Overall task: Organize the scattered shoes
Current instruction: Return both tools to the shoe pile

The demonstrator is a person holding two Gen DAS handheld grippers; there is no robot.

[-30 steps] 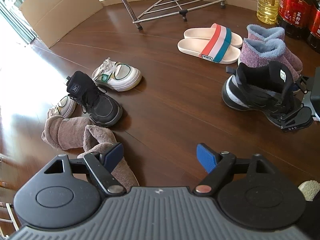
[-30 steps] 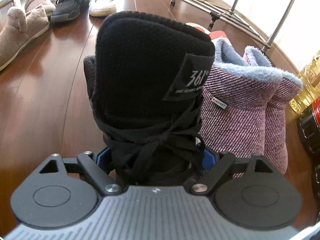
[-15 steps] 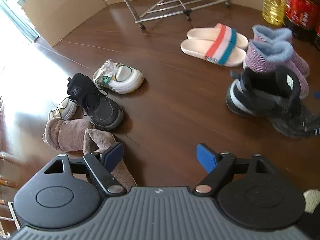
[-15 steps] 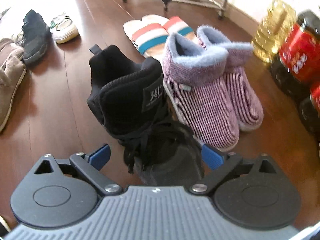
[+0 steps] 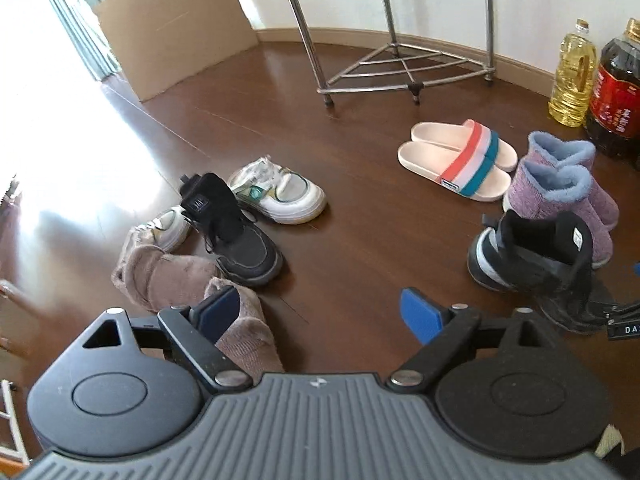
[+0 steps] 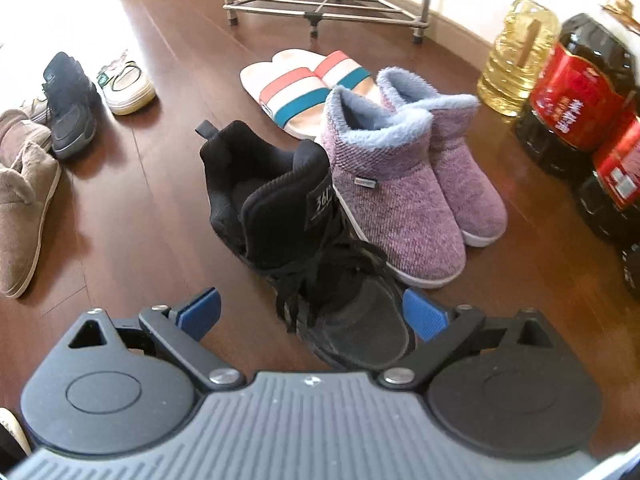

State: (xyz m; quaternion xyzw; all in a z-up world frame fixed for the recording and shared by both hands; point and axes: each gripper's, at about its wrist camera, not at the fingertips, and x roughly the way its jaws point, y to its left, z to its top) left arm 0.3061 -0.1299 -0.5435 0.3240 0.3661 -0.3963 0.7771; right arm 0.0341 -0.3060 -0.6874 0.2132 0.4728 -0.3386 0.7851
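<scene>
Right tool (image 6: 312, 316) spread wide, empty, toe of black high-top (image 6: 304, 240) between its fingers; shoe upright on floor (image 6: 140, 208), touching purple slipper boots (image 6: 400, 184); left tool (image 5: 320, 312) spread, empty, above brown slippers (image 5: 180, 280).

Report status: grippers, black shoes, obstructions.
Left gripper open, empty. Right gripper open. One black shoe beside purple boots; other black shoe among scattered shoes. Nothing blocking.

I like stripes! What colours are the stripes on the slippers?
The slippers have red, white and teal stripes on cream soles, clearest in the left wrist view.
</scene>
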